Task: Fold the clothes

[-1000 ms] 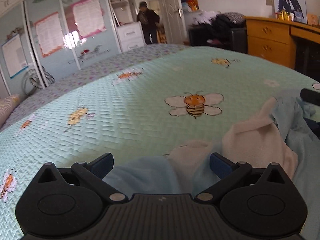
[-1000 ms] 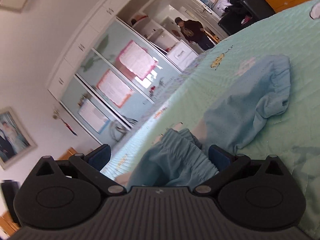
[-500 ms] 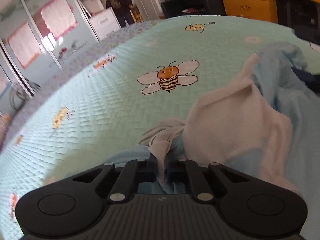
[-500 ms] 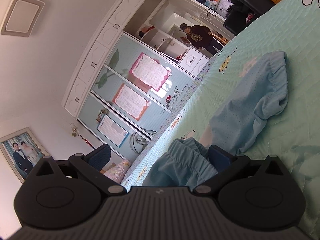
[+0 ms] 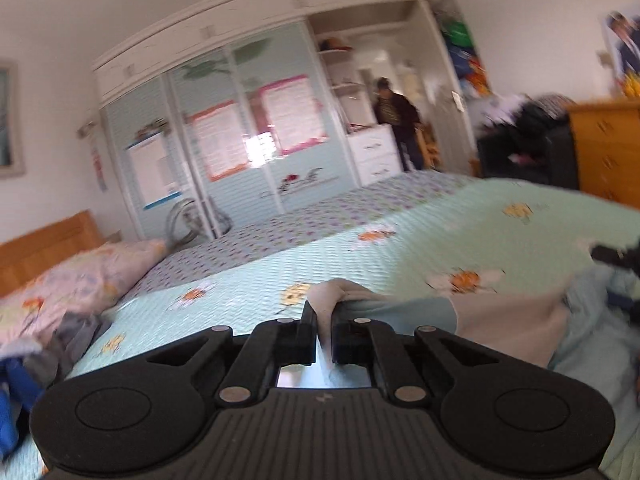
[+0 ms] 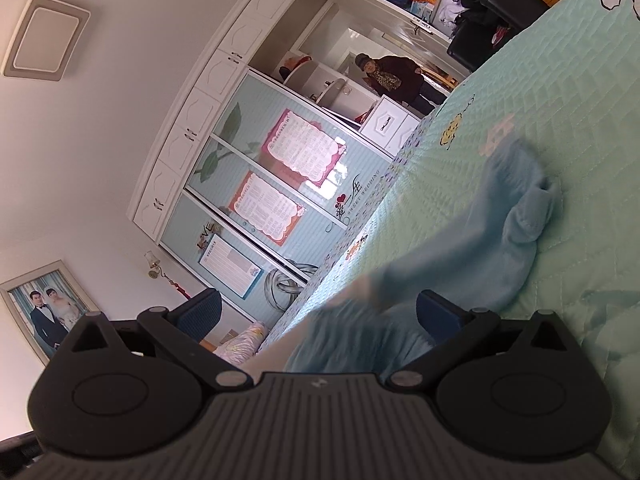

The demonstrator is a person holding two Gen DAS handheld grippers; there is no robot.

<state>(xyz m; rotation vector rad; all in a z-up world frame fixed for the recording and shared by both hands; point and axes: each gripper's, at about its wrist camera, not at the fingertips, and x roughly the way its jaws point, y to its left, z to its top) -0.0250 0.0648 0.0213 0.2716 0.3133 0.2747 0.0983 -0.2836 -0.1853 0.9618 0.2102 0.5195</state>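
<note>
Two grippers over one garment (image 5: 508, 320), a pale blue piece with a cream lining or inner face, lying rumpled on the green bee-print quilt (image 5: 400, 252) of the bed. The cloth looks light, soft and limp: it drapes and bunches freely, with no stiffness to hold a crease, so I judge it will sag from any single pinch point and trail across the quilt when lifted. Not fragile, not slippery by the look of the knit. Best holds are probably the hems and corners, one per gripper, set well apart so the fabric hangs flat between them; a grab in mid-panel would only gather a wad. Left gripper (image 5: 324, 334): jaws drawn nearly together, a thin gap between them filled by a cream fold of the garment that humps up just past the fingertips; cloth runs off to the right from that pinch. Left view is motion-blurred, so whether the pinched bit is a true corner cannot be told. Right gripper (image 6: 318, 312): jaws spread wide, gripping nothing; blue cloth (image 6: 492, 240) lies between and under the fingers, blurred near the camera, and whether either pad touches it cannot be told. From there the garment stretches away to a rolled, cuff-like end resting on the quilt. Folding proper appears not yet begun; the right side needs its own hold first.
</note>
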